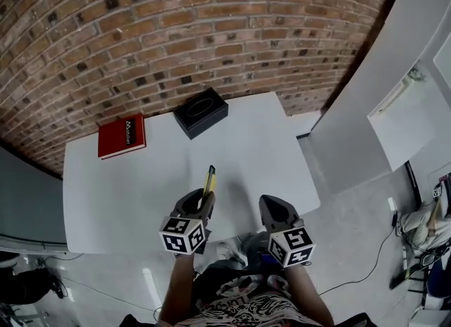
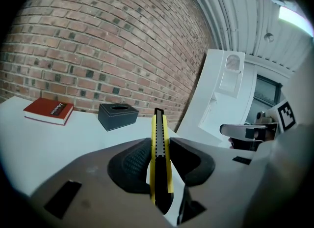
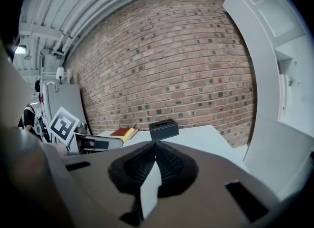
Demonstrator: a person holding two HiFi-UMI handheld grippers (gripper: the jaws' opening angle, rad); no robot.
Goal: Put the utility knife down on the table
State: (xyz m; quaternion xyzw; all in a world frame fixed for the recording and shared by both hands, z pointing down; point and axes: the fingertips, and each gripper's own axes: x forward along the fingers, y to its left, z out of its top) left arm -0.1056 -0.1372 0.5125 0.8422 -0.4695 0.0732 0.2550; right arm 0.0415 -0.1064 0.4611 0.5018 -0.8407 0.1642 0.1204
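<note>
Two hand-held grippers, mine, are shown over the near edge of a white table (image 1: 141, 192) that stands against a brick wall (image 1: 176, 29).

Left gripper (image 1: 199, 202): my jaws are closed on a yellow-and-black utility knife (image 1: 209, 180). In the left gripper view the knife (image 2: 159, 128) stands on its narrow edge between the two ribbed pads (image 2: 135, 160), gripped along its rear half. Its front end projects past the left gripper (image 2: 160, 148) and points away from me, toward the far side of the table. The head view places the knife above the table's near middle. I cannot tell whether it touches the surface.

Right gripper (image 1: 276, 209): it hangs just beside the left one, at the table's front edge. In the right gripper view my jaws meet at their tips with nothing between them (image 3: 155, 144). The yellow tip of the knife (image 3: 127, 133) shows at that view's left.

Far side of the table: a black tissue box (image 1: 201, 112) with an oval slot in its top lies near the wall. A red book (image 1: 122, 136) lies flat to its left, well apart from the knife. Both appear again in the left gripper view, book (image 2: 48, 110) and box (image 2: 117, 115) side by side.
</note>
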